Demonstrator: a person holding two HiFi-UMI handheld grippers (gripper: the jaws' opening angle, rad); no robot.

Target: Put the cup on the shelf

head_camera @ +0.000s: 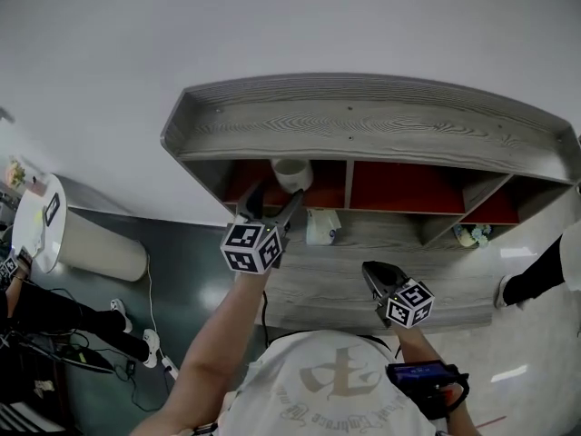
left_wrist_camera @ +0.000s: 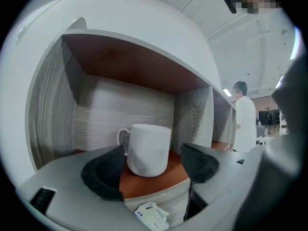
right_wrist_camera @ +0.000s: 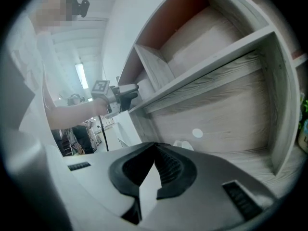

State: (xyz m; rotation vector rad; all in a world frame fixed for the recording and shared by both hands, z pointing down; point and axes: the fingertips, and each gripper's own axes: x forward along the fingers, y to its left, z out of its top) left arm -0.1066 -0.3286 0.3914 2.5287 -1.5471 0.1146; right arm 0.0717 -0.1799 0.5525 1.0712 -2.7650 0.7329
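Observation:
A white cup (head_camera: pixel 292 173) (left_wrist_camera: pixel 149 138) stands upright on the red-brown floor of the wooden shelf's (head_camera: pixel 363 121) upper left compartment, its handle turned to the back left. My left gripper (head_camera: pixel 277 194) (left_wrist_camera: pixel 153 149) is open at that compartment's front edge. One black pad sits on each side of the cup, with a gap to it on both sides. My right gripper (head_camera: pixel 375 275) (right_wrist_camera: pixel 155 147) is shut and empty, lower and to the right, in front of the shelf's lower level.
A white crumpled packet (head_camera: pixel 321 227) (left_wrist_camera: pixel 153 216) lies on the level below the cup. Small green things (head_camera: pixel 472 235) sit in a lower right compartment. A person in white (left_wrist_camera: pixel 244 119) stands beyond the shelf's right end. A round white table (head_camera: pixel 36 221) is at far left.

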